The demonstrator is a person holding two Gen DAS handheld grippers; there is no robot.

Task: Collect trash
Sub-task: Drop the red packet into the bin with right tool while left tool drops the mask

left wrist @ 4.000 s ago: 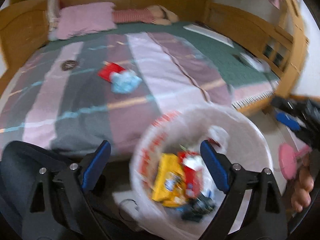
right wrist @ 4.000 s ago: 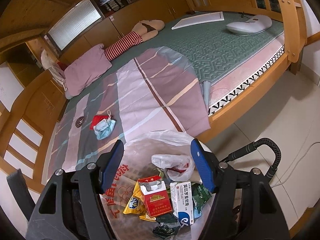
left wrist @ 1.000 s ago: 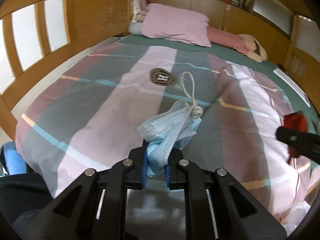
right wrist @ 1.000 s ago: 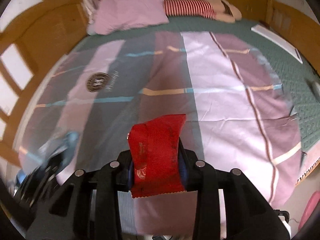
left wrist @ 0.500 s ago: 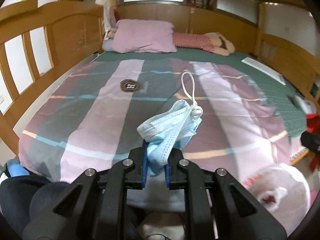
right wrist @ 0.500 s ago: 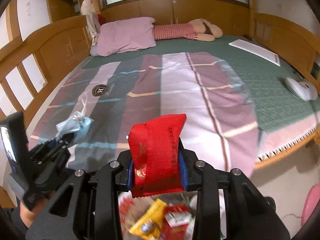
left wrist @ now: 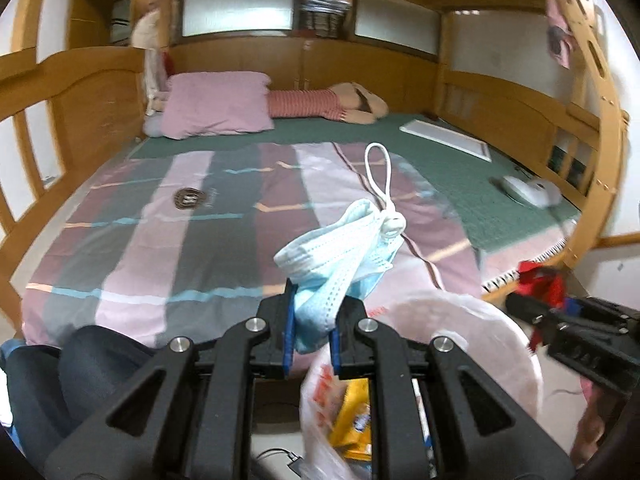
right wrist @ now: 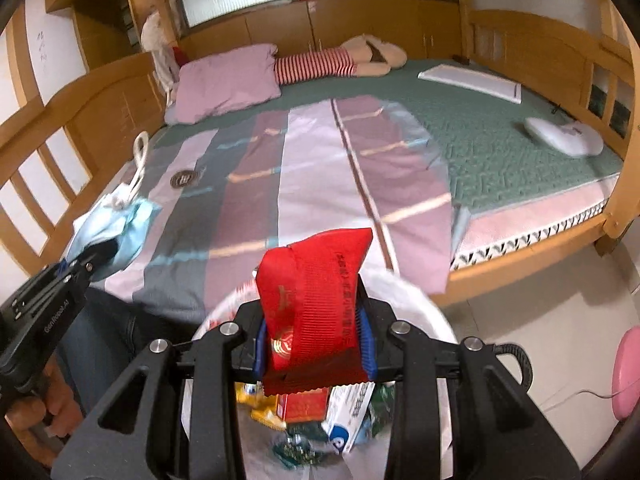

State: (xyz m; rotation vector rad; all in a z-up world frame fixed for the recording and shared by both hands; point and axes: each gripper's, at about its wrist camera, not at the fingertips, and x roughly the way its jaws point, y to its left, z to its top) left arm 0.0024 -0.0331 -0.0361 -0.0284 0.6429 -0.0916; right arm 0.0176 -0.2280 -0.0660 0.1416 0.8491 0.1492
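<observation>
My left gripper (left wrist: 311, 334) is shut on a crumpled light-blue face mask (left wrist: 340, 256), whose white ear loop sticks up. It is held just left of the trash bin (left wrist: 516, 344), a white bin lined with a plastic bag and holding wrappers and boxes. My right gripper (right wrist: 316, 344) is shut on a red snack wrapper (right wrist: 316, 304) and holds it over the bin (right wrist: 432, 312). The left gripper with the mask shows at the left of the right wrist view (right wrist: 86, 258). The right gripper with the wrapper shows at the right of the left wrist view (left wrist: 536, 304).
A bed with a striped blanket (left wrist: 160, 240) and a green mattress cover (right wrist: 500, 152) lies behind the bin. A pink pillow (left wrist: 216, 104), a striped plush toy (right wrist: 340, 60), a white board (right wrist: 472, 78) and a white device (right wrist: 564, 136) lie on it. Wooden rails surround it. A pink object (right wrist: 626, 376) is on the tiled floor.
Both grippers have moved back from the bed toward the bin, which now fills the lower part of both views. The mask and red wrapper remain gripped.
</observation>
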